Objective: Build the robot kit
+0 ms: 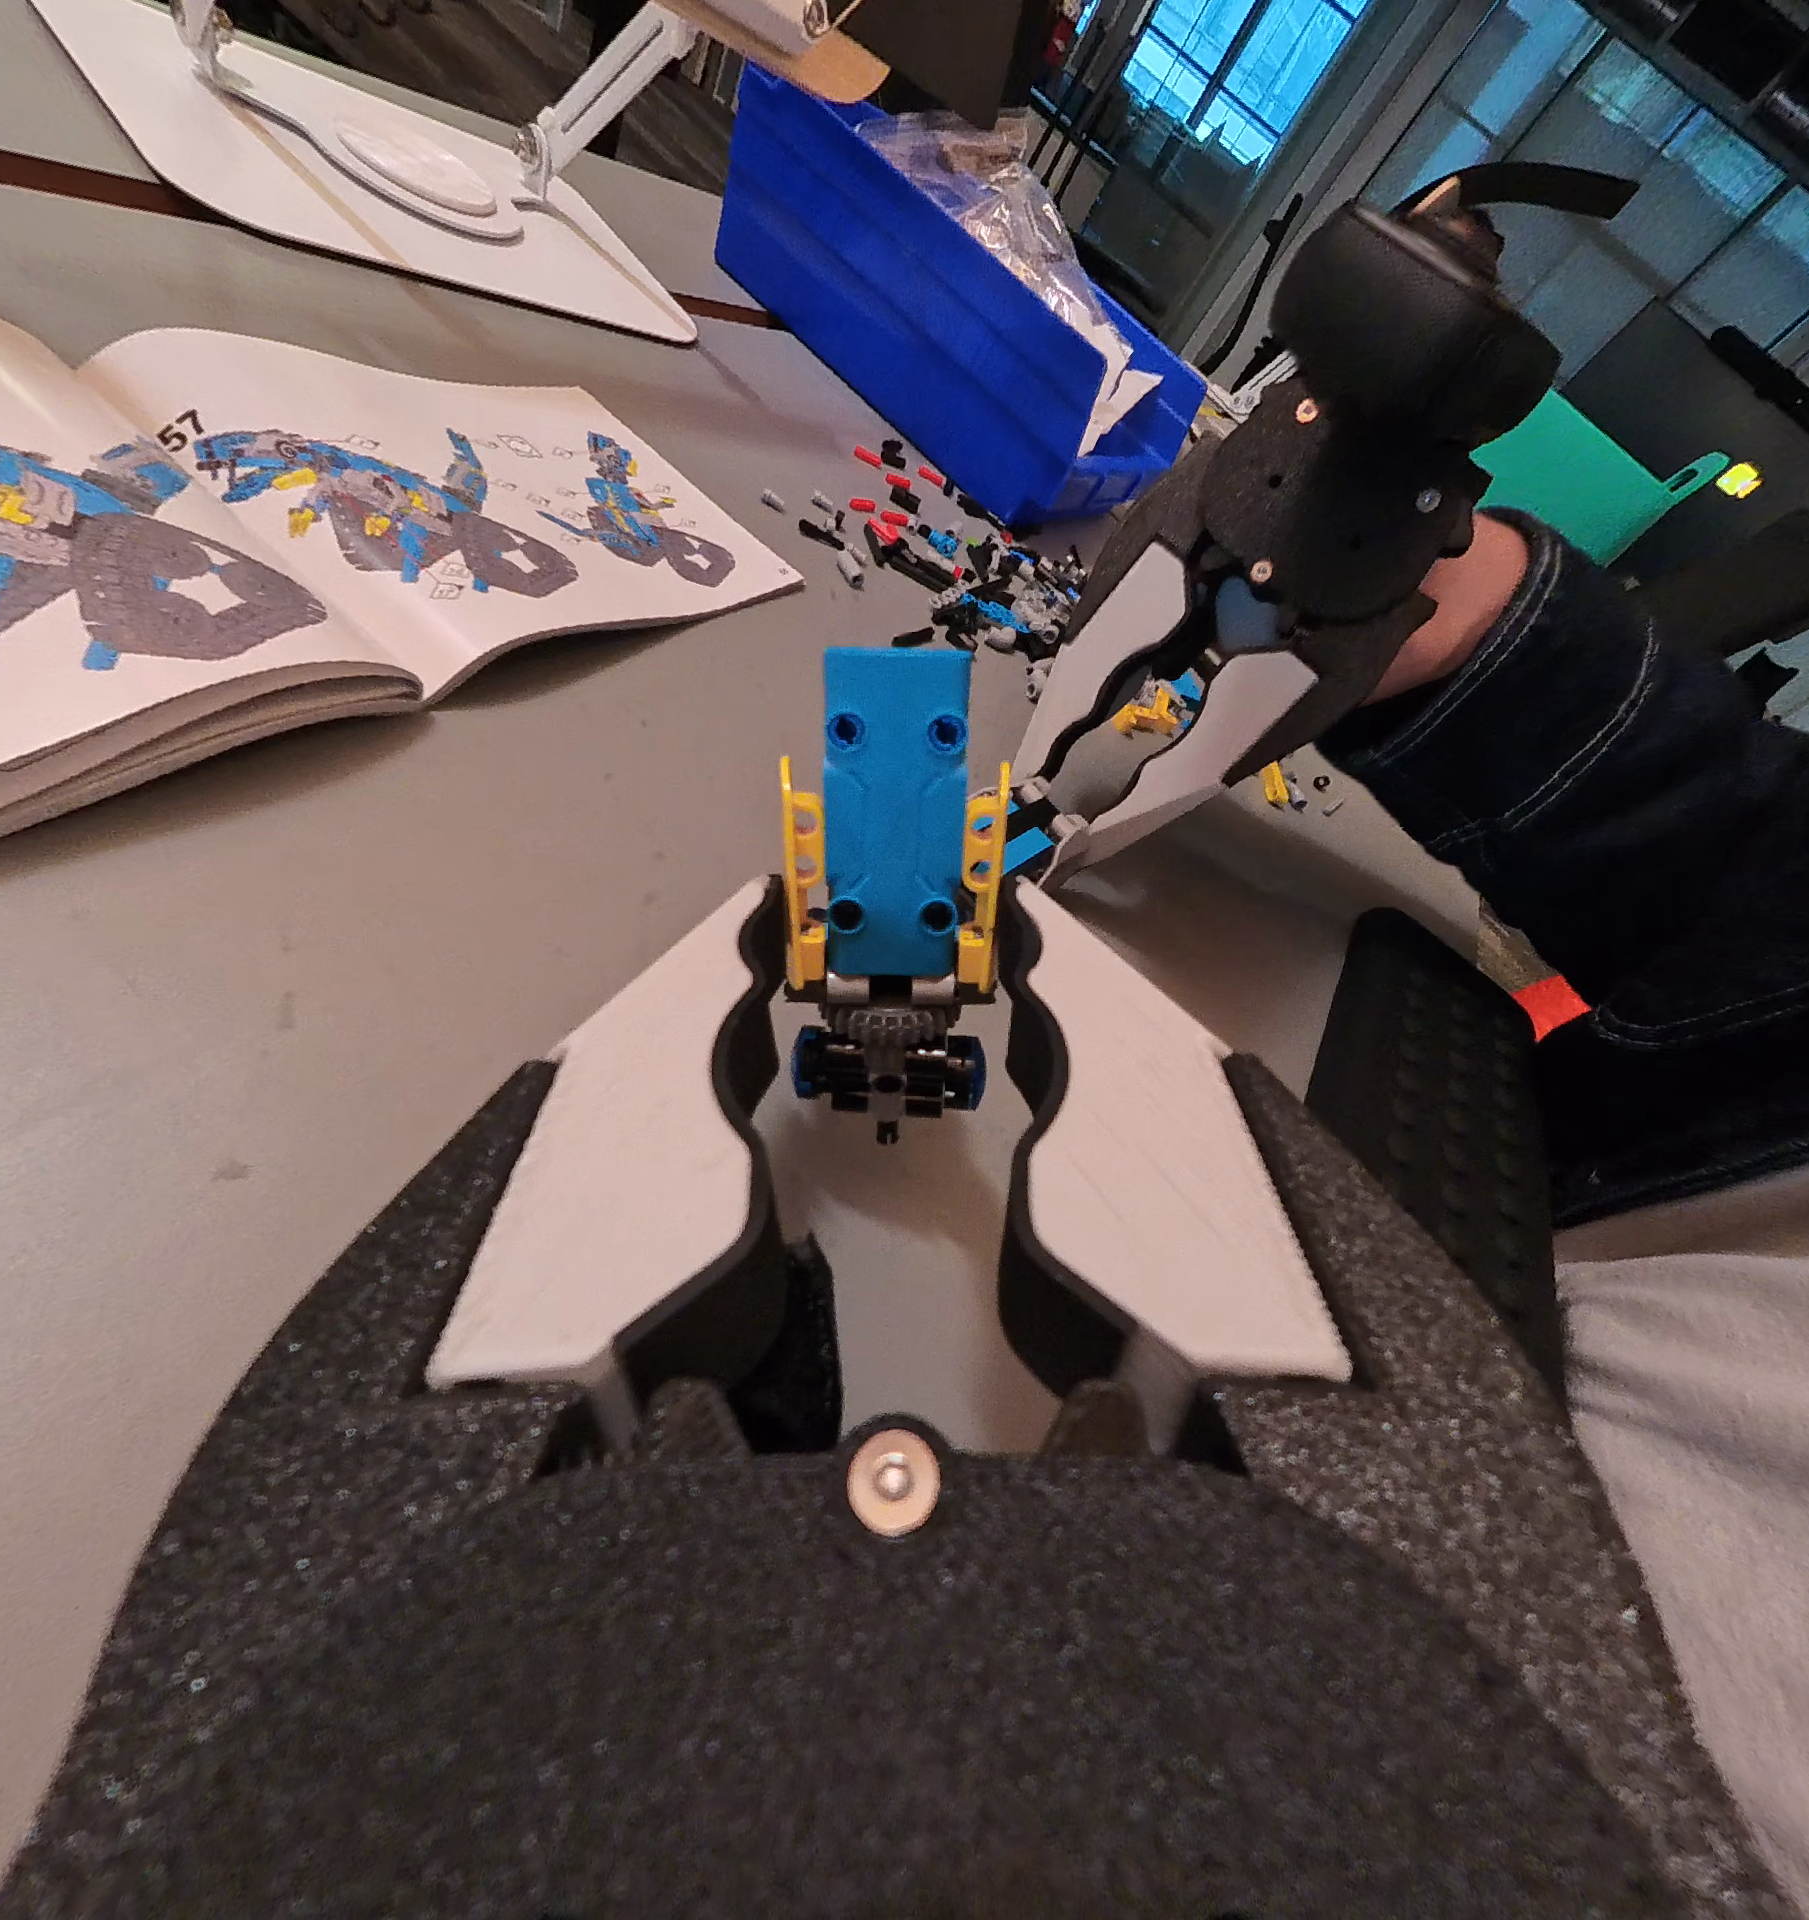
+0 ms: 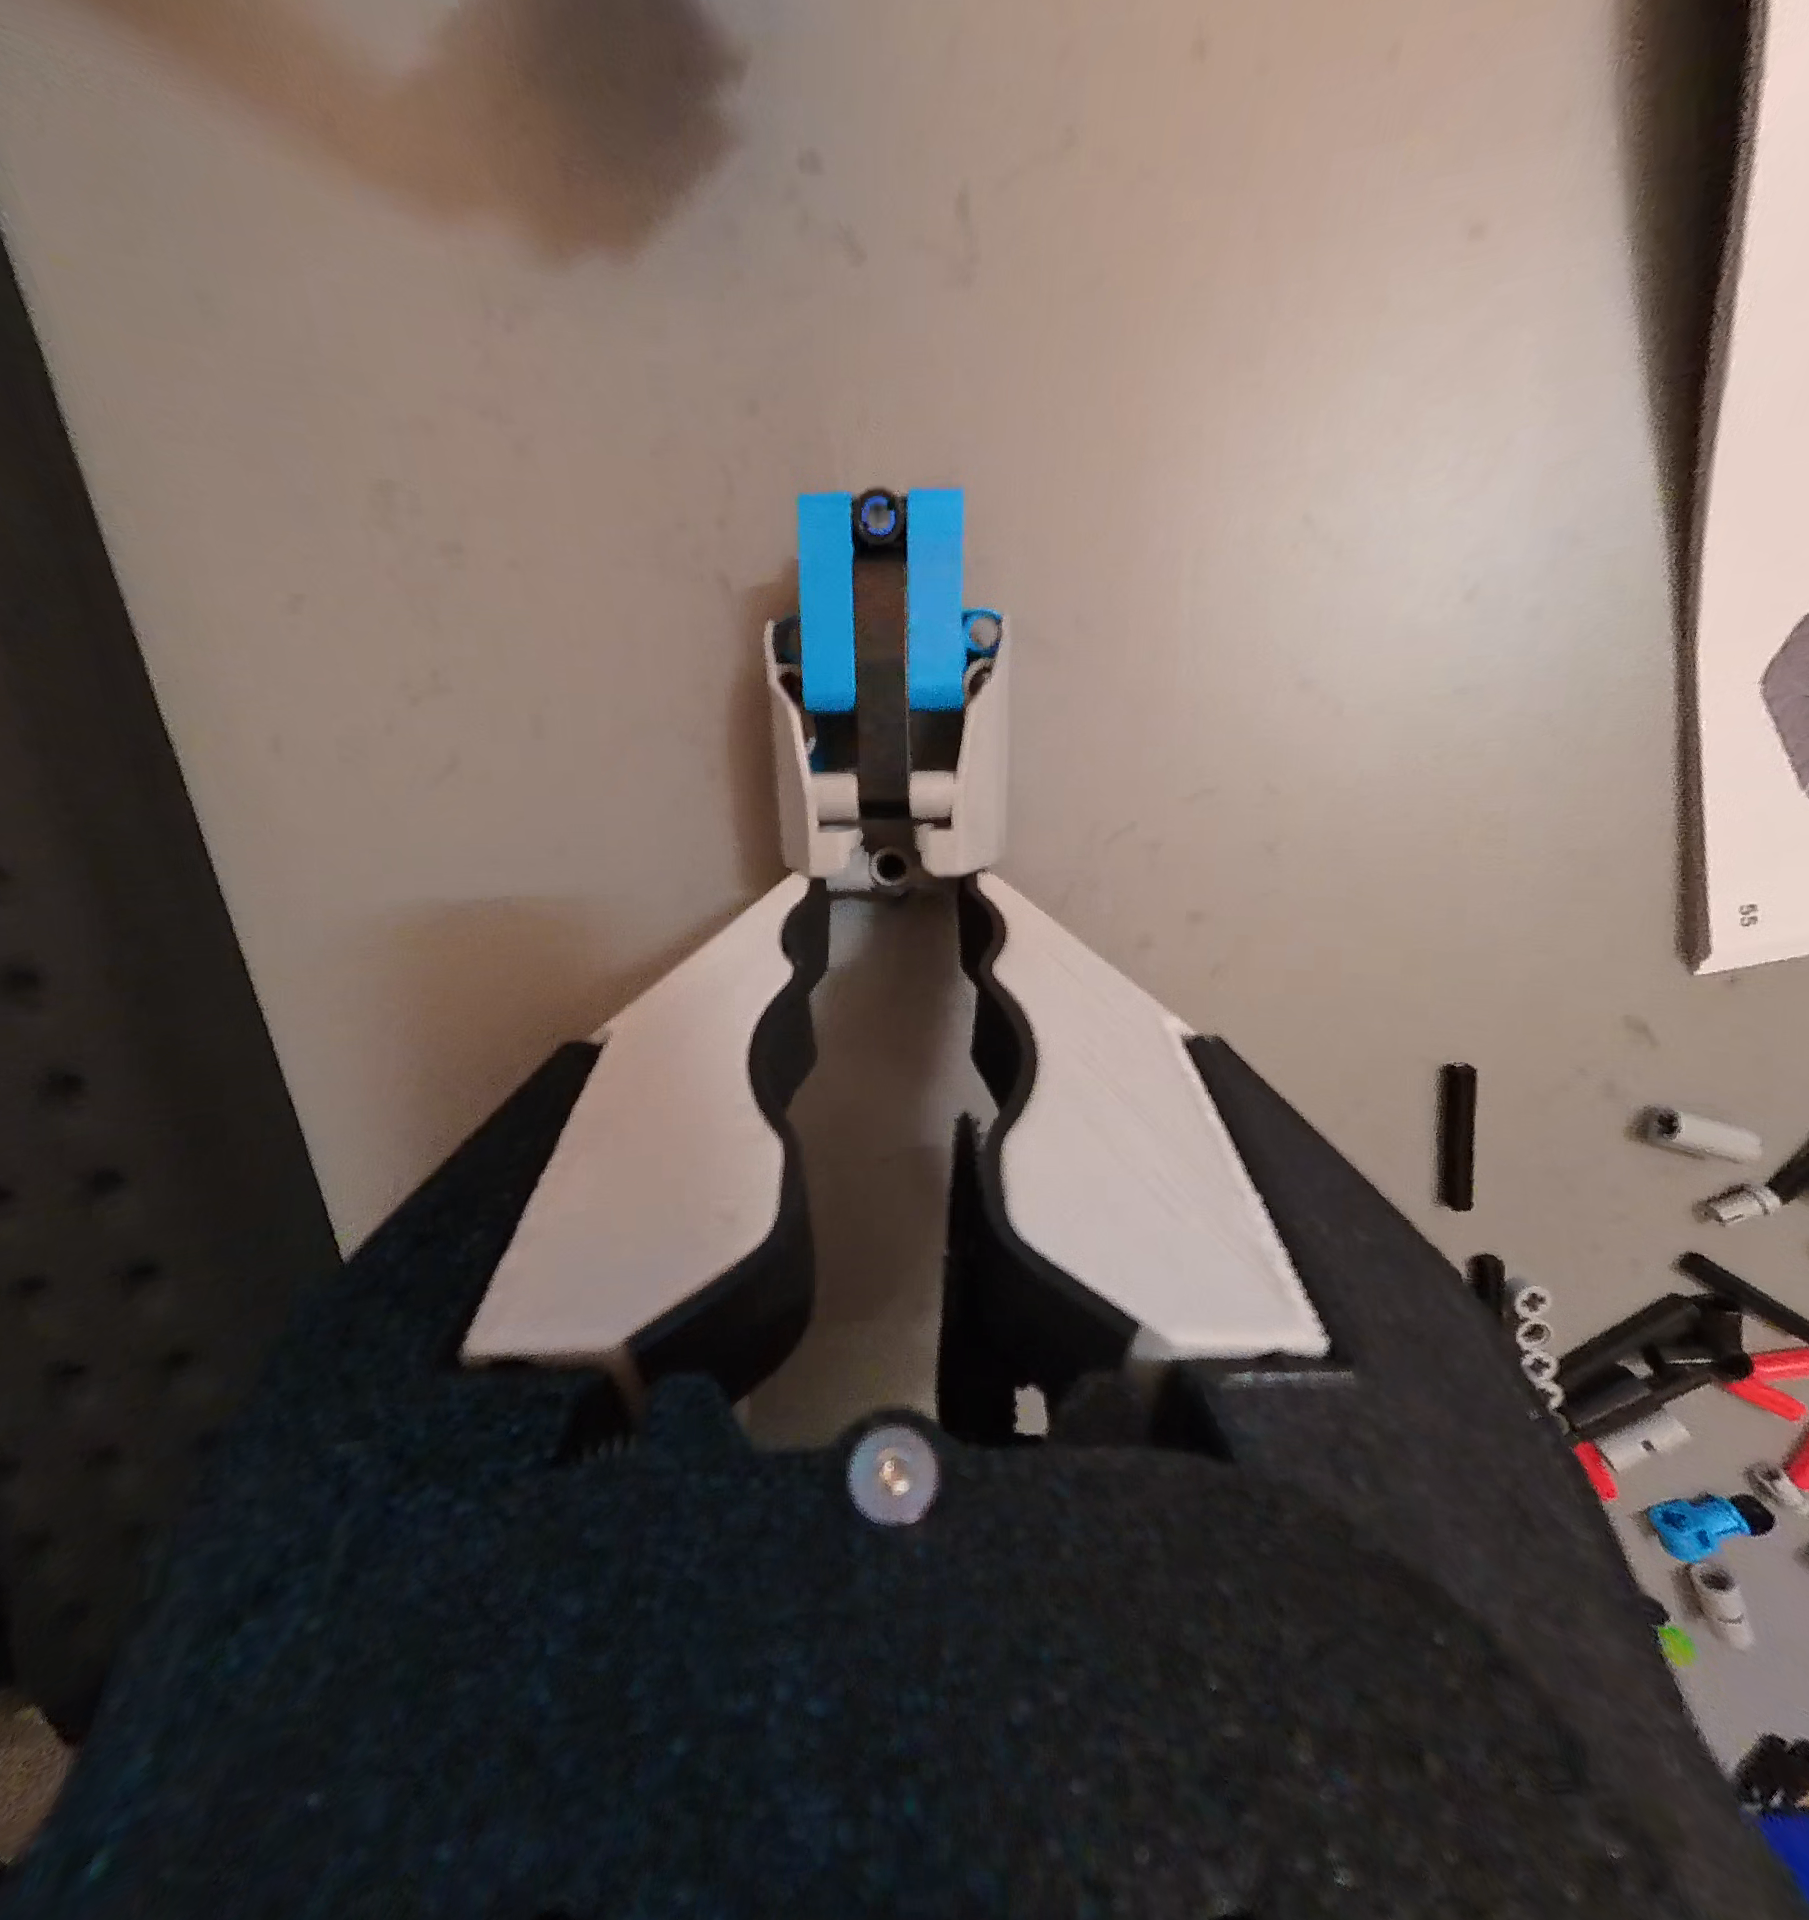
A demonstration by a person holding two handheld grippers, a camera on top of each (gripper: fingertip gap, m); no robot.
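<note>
My left gripper (image 1: 892, 914) is shut on a toy-brick sub-assembly (image 1: 895, 821): a blue panel flanked by yellow beams, with a grey gear and black axle parts at its near end. It is held above the grey table (image 1: 360, 987). My right gripper (image 2: 892, 878) is shut on a second sub-assembly (image 2: 884, 686): a grey shell with two blue beams and a black bar between them, held over the table. In the left wrist view the right gripper (image 1: 1056, 821) shows close at the right, its tips just beside the yellow beam; contact cannot be told.
An open instruction booklet (image 1: 308, 540) lies at the left. A blue bin (image 1: 941, 312) with plastic bags stands at the back. Loose small parts (image 1: 941, 561) lie in front of it and show in the right wrist view (image 2: 1710, 1382). A white stand base (image 1: 380, 197) sits far left. A person's sleeve (image 1: 1606, 779) is at the right.
</note>
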